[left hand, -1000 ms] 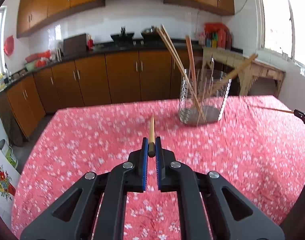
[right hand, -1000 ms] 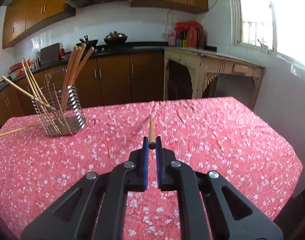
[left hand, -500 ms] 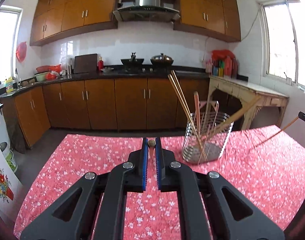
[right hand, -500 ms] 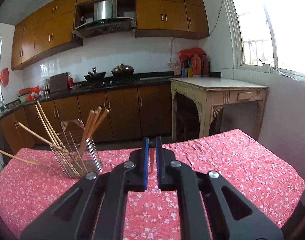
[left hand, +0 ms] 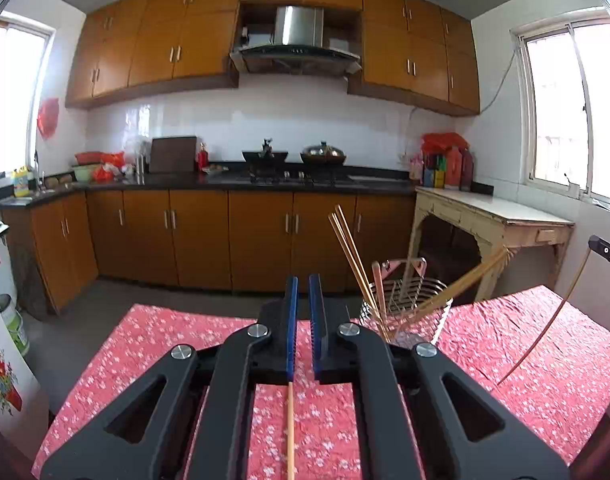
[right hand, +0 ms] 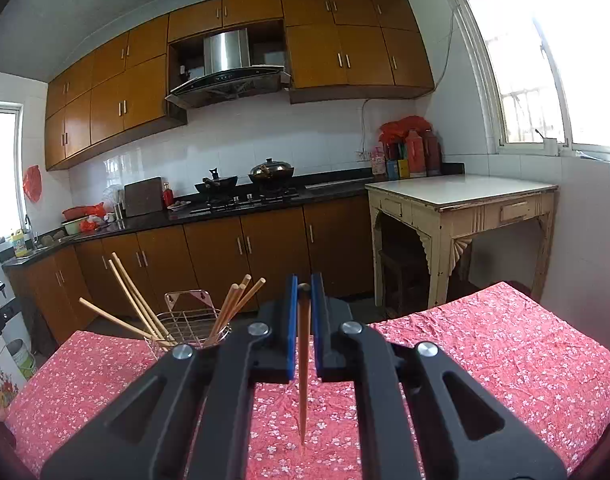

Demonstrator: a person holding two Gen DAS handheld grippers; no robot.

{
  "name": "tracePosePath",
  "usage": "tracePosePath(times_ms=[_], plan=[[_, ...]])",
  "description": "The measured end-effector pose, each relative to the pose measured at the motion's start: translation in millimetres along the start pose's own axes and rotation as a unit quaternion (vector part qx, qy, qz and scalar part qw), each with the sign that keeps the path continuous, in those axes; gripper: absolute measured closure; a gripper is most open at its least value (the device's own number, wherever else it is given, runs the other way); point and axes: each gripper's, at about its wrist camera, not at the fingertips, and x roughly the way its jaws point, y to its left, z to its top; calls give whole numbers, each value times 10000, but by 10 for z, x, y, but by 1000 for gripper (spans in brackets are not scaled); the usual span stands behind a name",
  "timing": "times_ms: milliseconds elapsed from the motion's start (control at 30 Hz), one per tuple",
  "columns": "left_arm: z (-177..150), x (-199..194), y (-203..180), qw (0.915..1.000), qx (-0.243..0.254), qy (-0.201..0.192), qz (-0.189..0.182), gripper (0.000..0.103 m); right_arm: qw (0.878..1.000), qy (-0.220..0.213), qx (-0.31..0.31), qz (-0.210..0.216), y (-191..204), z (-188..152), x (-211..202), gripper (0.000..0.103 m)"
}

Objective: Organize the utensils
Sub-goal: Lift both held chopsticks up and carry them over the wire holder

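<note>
A wire utensil holder [left hand: 405, 308] with several wooden chopsticks leaning in it stands near the far edge of the red flowered table [left hand: 145, 360]. My left gripper [left hand: 303, 280] is shut on a chopstick [left hand: 291, 428], which hangs down below the jaws, left of the holder. At the right edge of that view is my right gripper [left hand: 605, 252] with a chopstick [left hand: 545, 328] dangling from it. In the right wrist view my right gripper [right hand: 303, 280] is shut on the top of that chopstick [right hand: 303, 380], right of the holder [right hand: 189, 324], above the table [right hand: 505, 360].
Beyond the table's far edge lie a strip of floor and brown kitchen cabinets [left hand: 201, 240]. A cream side table [right hand: 457, 208] stands at the back right under the window. A white flowered cabinet [left hand: 1, 372] is beside the table's left end.
Both grippers have risen and tipped up, so more of the kitchen shows. Each chopstick, which pointed forward from the jaws, now hangs down from them.
</note>
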Motion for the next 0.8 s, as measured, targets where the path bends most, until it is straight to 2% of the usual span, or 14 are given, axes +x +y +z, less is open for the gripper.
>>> tracePosePath(times_ms=[133, 200, 333, 500, 700, 800], plan=[[-306, 28, 20, 9986, 219, 482, -37, 97, 10000, 2, -48, -14, -11, -51, -15, 95], [-615, 37, 48, 9954, 330, 904, -27, 97, 10000, -15, -49, -10, -7, -62, -33, 95], [-1130, 13, 130, 9872, 176, 1584, -79, 97, 10000, -10, -56, 17, 40, -63, -42, 95], [-1519, -122, 88, 9792, 152, 2014, -182, 97, 9999, 13, -119, 62, 114, -65, -50, 95], [-1772, -203, 50, 9714, 71, 2356, -295, 95, 9999, 22, -120, 75, 157, -82, -73, 95], [-1846, -221, 46, 9700, 28, 2414, -271, 84, 9999, 37, -101, 72, 144, -88, -88, 95]])
